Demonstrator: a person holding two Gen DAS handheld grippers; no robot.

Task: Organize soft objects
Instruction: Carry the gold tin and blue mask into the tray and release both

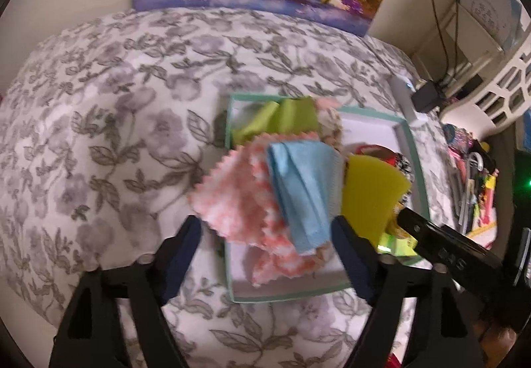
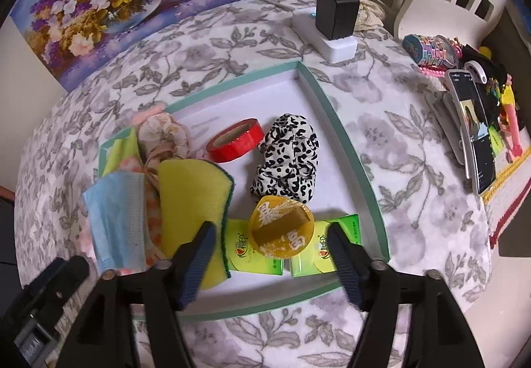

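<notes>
Both tongs gaping over the tray (image 2: 345, 135).
Left tongs (image 1: 265, 235) angled steeply down above blue mask (image 1: 298, 188); right tongs (image 2: 270, 235) likewise, straddling yellow disc (image 2: 282, 225), gripping nothing.

Blue face mask (image 2: 116, 218), yellow sponge (image 2: 192, 198) (green-backed), red tape roll (image 2: 234, 139), leopard-spotted scrunchie (image 2: 287, 159), teal-rimmed tray (image 2: 345, 149).

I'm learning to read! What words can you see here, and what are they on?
Green packets: a red logo and small print, too blurred to read.
Round yellow lid: big white characters, partly hidden, unreadable.
Phone: screen text too small.
Left gripper and right gripper: no words.
</notes>
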